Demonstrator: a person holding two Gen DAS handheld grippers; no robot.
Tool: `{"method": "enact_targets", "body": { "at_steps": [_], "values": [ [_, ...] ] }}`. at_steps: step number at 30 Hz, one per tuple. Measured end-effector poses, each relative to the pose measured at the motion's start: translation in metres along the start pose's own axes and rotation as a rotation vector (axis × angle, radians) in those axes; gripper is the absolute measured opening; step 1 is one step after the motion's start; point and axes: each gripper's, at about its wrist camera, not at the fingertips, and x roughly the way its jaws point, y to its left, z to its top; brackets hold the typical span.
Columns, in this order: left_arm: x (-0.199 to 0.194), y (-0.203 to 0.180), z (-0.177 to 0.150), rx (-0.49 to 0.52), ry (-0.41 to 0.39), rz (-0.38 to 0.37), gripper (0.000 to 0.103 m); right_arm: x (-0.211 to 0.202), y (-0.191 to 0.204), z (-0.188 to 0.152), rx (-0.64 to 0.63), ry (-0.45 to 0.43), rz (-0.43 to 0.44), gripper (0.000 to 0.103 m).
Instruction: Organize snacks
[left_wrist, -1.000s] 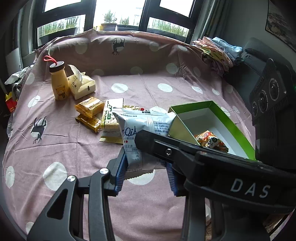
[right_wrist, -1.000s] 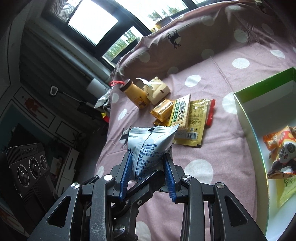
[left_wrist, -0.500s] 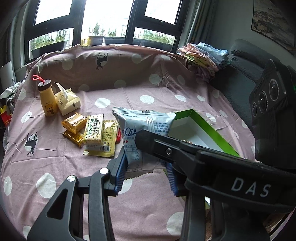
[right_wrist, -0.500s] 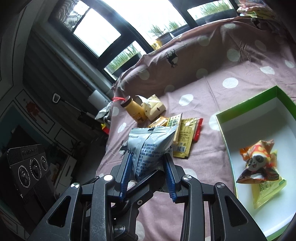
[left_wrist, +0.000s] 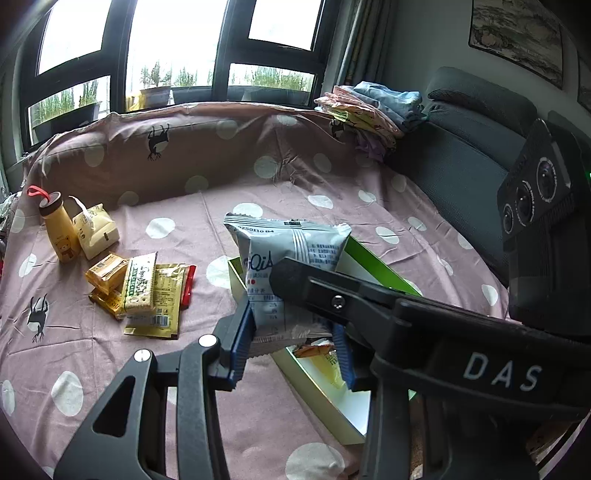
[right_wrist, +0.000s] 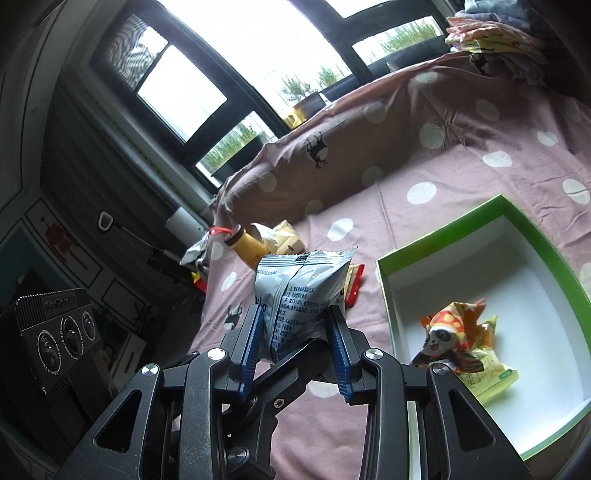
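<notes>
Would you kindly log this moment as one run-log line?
left gripper: shut on blue bag | right gripper: shut on blue bag | bag: off cloth, beside green box | box: panda pack inside

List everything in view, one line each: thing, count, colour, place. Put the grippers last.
snack bag: one, pale blue-grey, held up over the bedspread between both grippers
box: one, green rim, white inside, open on the bedspread
panda packet: one, orange, inside the box on a yellow packet
bottle: one, yellow with dark cap, upright at far left
tissue pack: one, cream, beside the bottle
flat snack packets: several, yellow and green, piled left of the box
bedspread: one, mauve with white dots
folded clothes: a stack, mixed colours, far right
left gripper: black, blue fingers, shut on the snack bag
right gripper: same, shut on the snack bag
</notes>
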Motion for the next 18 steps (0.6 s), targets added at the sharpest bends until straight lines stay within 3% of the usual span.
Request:
{"method": "enact_targets", "body": {
  "at_steps": [18],
  "values": [
    [0.048, -0.050, 0.008, 0.055, 0.058, -0.133, 0.038, -0.039, -0.059, 0.009, 0.094, -0.062, -0.131, 0.038]
  ]
}}
